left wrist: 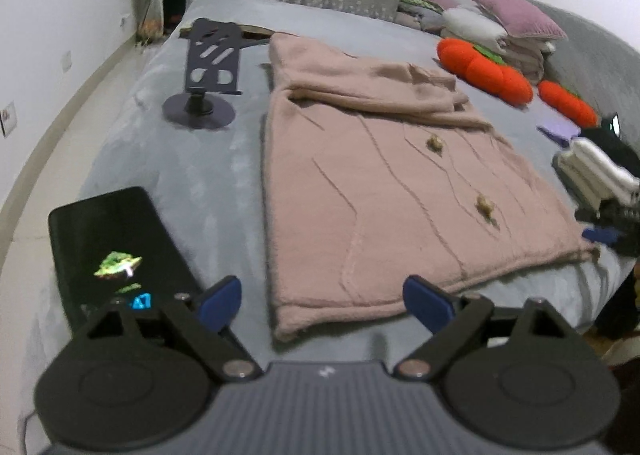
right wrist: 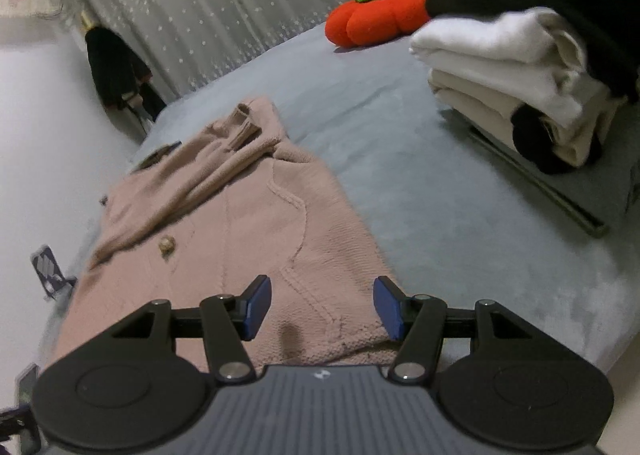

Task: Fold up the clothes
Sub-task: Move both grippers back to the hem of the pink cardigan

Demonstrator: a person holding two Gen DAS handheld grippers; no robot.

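The pink cardigan (left wrist: 384,191) lies flat on the bed (left wrist: 200,175), ahead of both spread, empty grippers (left (left wrist: 322,301), right (right wrist: 322,305)). Only the left view shows the phone (left wrist: 116,251).

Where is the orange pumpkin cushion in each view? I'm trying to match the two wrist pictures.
Left wrist: orange pumpkin cushion upper right, on the grey bed, before the pillows.
Right wrist: same cushion top centre-right, left of the folded stack.
Shared landmark: pink cardigan lying in the middle of both.
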